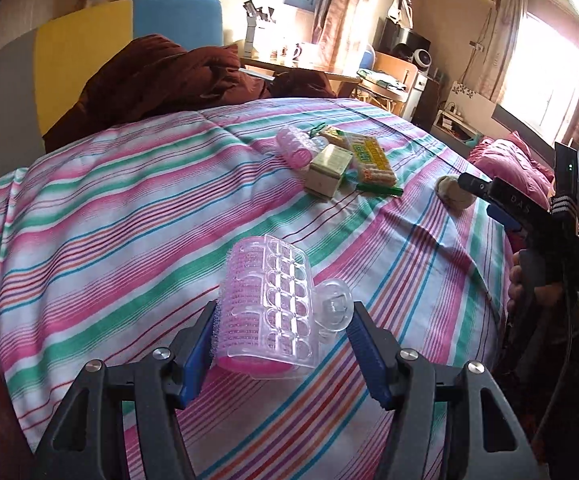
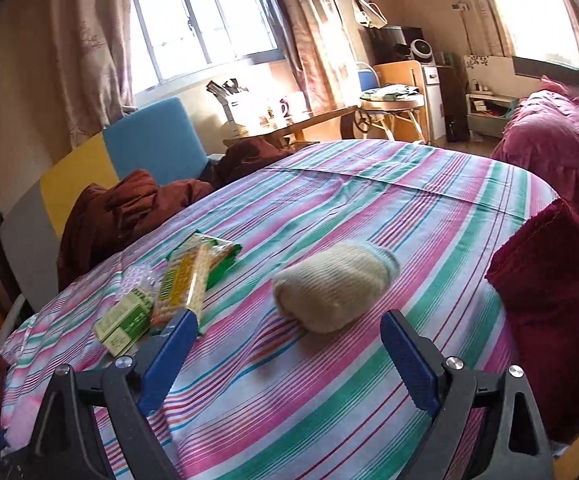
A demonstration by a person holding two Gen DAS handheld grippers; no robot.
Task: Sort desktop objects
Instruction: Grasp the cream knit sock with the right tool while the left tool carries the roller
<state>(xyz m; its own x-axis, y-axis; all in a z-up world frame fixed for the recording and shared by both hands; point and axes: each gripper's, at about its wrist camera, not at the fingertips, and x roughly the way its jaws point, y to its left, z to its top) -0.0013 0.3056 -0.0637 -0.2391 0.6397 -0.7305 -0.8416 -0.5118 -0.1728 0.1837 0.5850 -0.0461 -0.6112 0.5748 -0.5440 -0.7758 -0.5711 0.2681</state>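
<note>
Bed (image 1: 109,208), striped sheet in pink, green, blue and white, carries everything. Dark red-brown blanket (image 1: 157,76) heaped at its far-left end against a yellow and blue headboard (image 1: 129,36).

Left tongs (image 1: 283,340): jaws parted, blue pads either side of a pink hair roller (image 1: 265,304) with a clear plastic clip over it. Left pad looks to touch the roller's bristles; right pad sits just clear of the clip's rounded tab. Cannot tell whether the roller is gripped or merely bracketed. Its long axis runs away from the camera, the near end towards the tongs, over the near-middle of the bed.

Right tongs (image 2: 289,344): jaws wide apart, nothing between the pads. Rolled cream sock (image 2: 333,288) lies on the sheet just beyond them, long axis slanting from near-left to far-right, towards the bed's right edge. A hand (image 1: 529,284) holds this tool at the right edge of the left wrist view.

Cluster towards the far-middle of the bed: long biscuit packet (image 1: 373,158) in green and yellow, a small green box (image 1: 329,168) touching it, a second pink roller (image 1: 297,146) behind the box, a green strip-like item (image 1: 379,189) just beside the box's near side. No containers seen on the bed.
</note>
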